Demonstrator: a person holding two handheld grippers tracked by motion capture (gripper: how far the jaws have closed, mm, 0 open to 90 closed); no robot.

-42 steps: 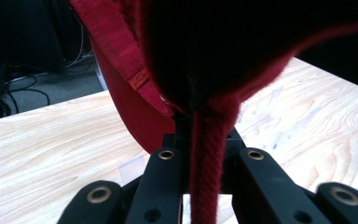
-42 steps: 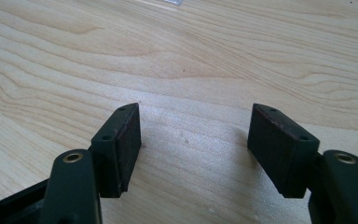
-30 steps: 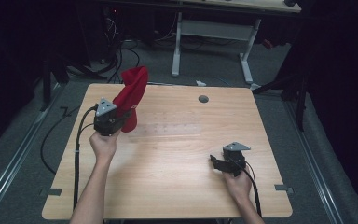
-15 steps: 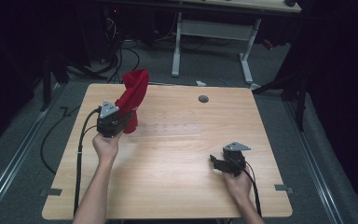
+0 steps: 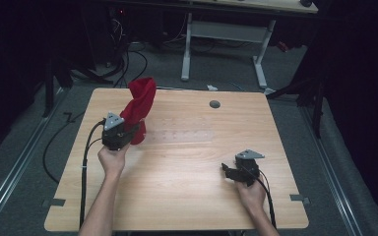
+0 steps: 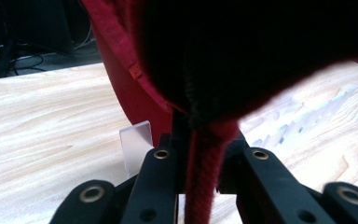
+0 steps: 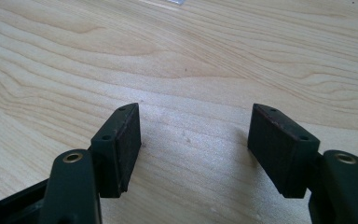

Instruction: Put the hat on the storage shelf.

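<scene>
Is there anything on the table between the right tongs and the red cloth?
Nothing visible. Bare wood lies between the open right tongs and the red cloth, which the left tongs hold up over the table.

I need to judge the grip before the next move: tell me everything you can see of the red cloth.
The red cloth looks like soft, matte fabric with a stitched hem. It stands bunched and upright, rising above the left hand-held gripper at the table's far left. A narrow fold runs between the jaws, which are closed on it, and the rest drapes over the gripper's camera. Whether its lower end touches the table I cannot tell.
</scene>
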